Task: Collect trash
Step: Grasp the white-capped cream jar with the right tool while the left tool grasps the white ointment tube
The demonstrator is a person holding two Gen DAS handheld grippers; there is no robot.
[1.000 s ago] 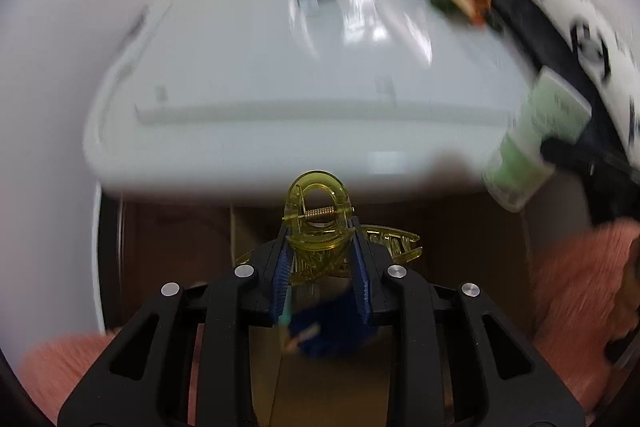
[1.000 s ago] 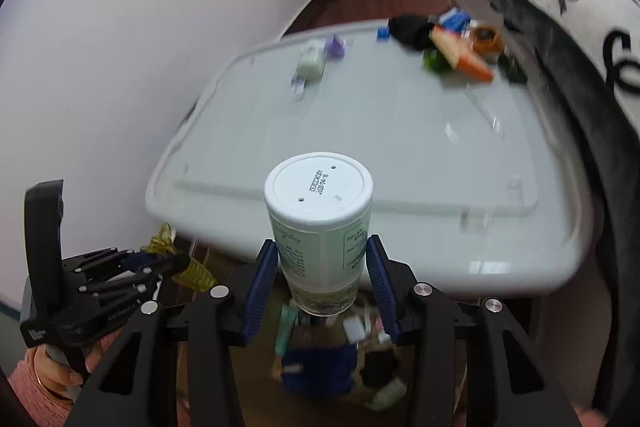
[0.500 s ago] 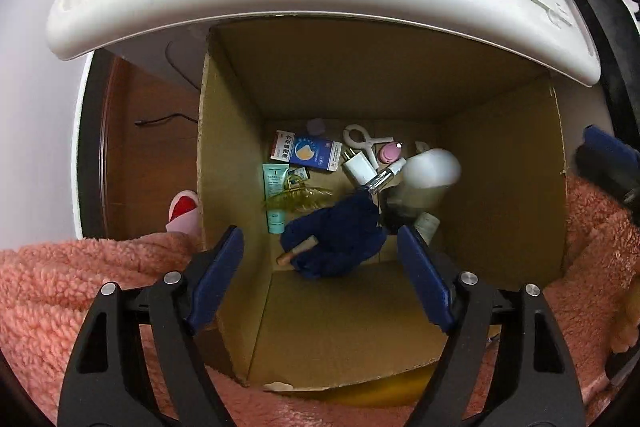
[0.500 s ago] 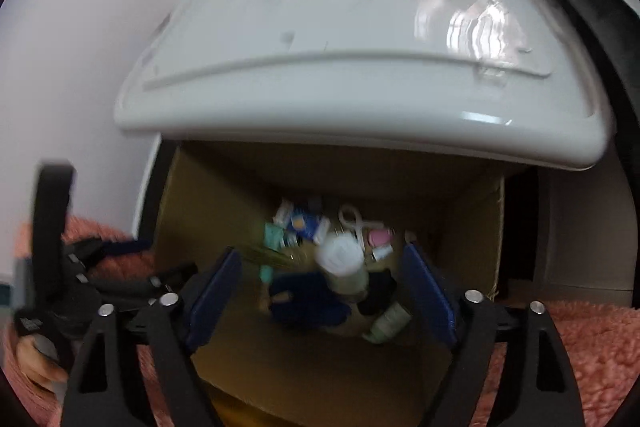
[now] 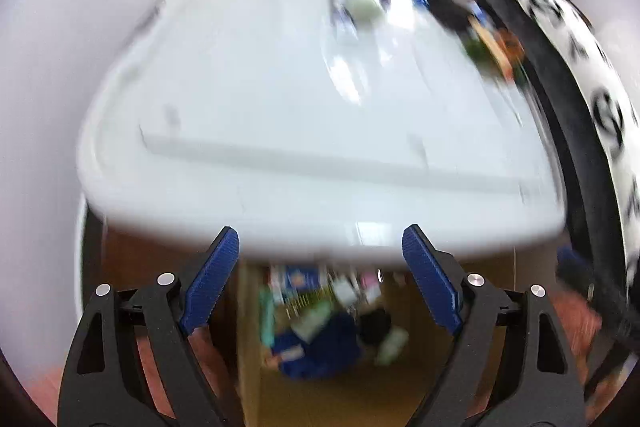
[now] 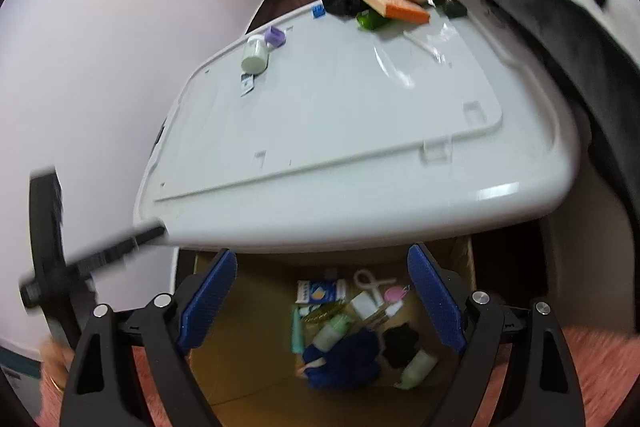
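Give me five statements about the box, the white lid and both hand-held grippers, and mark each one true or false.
1. The right hand-held gripper holds a white bottle. False: its jaws are open with nothing between them.
2. The cardboard box sits below the near edge of the white lid. True.
3. The box is empty. False: a blue cloth, scissors and bottles lie inside.
4. A purple cap lies beside a small pale green bottle on the lid. True.
5. The left hand-held gripper is open and empty. True.
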